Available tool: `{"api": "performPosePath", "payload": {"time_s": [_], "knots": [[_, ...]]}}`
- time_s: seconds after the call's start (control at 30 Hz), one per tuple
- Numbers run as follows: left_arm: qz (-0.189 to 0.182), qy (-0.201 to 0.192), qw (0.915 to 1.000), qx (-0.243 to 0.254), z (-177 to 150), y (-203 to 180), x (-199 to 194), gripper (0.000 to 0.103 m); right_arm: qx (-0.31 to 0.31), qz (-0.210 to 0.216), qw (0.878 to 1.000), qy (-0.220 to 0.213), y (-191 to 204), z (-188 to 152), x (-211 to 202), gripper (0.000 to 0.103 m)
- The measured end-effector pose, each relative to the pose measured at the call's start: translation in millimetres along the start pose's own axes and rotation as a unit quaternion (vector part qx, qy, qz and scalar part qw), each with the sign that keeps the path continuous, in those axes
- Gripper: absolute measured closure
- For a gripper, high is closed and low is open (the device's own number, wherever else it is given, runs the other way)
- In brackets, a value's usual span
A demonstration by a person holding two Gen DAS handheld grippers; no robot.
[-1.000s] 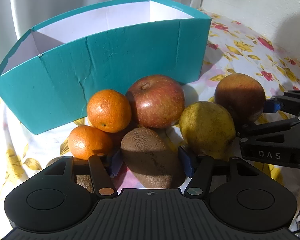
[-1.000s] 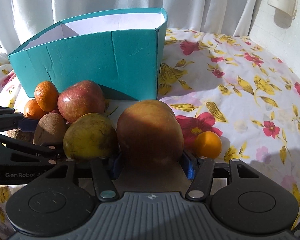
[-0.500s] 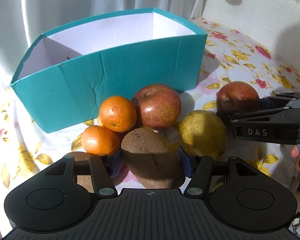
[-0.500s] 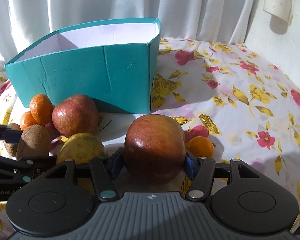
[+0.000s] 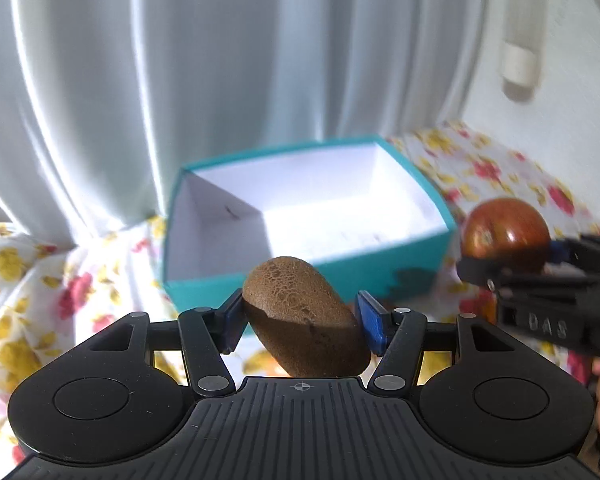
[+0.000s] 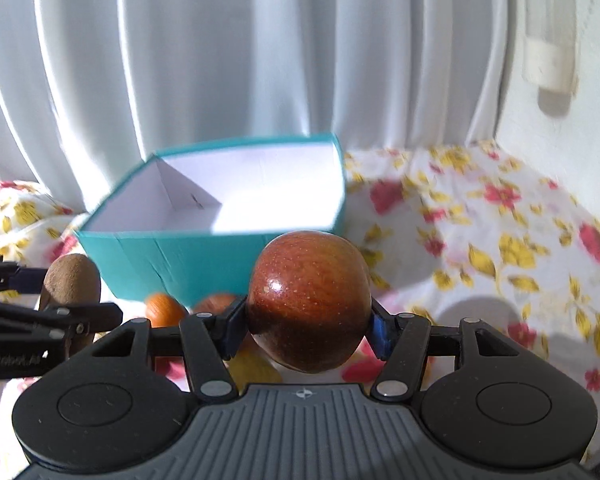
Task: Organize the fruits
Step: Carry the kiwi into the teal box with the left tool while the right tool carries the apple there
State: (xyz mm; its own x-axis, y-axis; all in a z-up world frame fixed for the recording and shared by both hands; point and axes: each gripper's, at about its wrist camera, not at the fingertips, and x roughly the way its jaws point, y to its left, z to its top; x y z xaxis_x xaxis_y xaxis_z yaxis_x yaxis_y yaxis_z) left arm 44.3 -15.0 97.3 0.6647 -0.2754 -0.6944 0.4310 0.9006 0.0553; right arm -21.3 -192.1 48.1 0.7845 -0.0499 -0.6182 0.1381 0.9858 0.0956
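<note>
Both fruits now lifted: left claw (image 5: 300, 322) clamps kiwi (image 5: 304, 320), right claw (image 6: 306, 330) apple (image 6: 309, 300).

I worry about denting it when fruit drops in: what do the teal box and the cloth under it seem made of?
Teal box: likely thin cardboard, matte teal outside, white inside; creased walls suggest it. Cloth: seemingly soft printed fabric, floral, matte, lying in folds.

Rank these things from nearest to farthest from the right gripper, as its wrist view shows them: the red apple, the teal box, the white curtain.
1. The red apple: clamped between the fingers of the right gripper.
2. The teal box: beyond the apple, open and slightly to the left on the floral cloth.
3. The white curtain: hanging behind the box, farthest.
</note>
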Motion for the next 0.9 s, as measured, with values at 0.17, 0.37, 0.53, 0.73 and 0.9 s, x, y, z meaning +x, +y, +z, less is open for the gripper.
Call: {"api": "performPosePath", "payload": {"time_s": [0.17,0.37,0.53,0.73,0.9], "knots": [[0.061,-0.049,0.9967,-0.021,52,11,-14,0.040,-0.006,0.030,0.999,-0.038,13,52,-10,0.044],[0.075,-0.038,0.9951,-0.053,58,18,-4,0.040,-0.003,0.022,0.994,-0.105,25,88,-23,0.044],[0.082,-0.008,0.9949,-0.058,44,20,15,0.040,0.025,0.025,0.996,-0.080,21,75,-7,0.044],[0.082,0.009,0.9947,-0.061,40,24,30,0.040,0.035,0.014,0.997,-0.062,18,64,5,0.044],[0.089,0.018,0.9940,-0.061,40,27,40,0.040,0.036,0.009,0.998,-0.052,16,62,21,0.044]]}}
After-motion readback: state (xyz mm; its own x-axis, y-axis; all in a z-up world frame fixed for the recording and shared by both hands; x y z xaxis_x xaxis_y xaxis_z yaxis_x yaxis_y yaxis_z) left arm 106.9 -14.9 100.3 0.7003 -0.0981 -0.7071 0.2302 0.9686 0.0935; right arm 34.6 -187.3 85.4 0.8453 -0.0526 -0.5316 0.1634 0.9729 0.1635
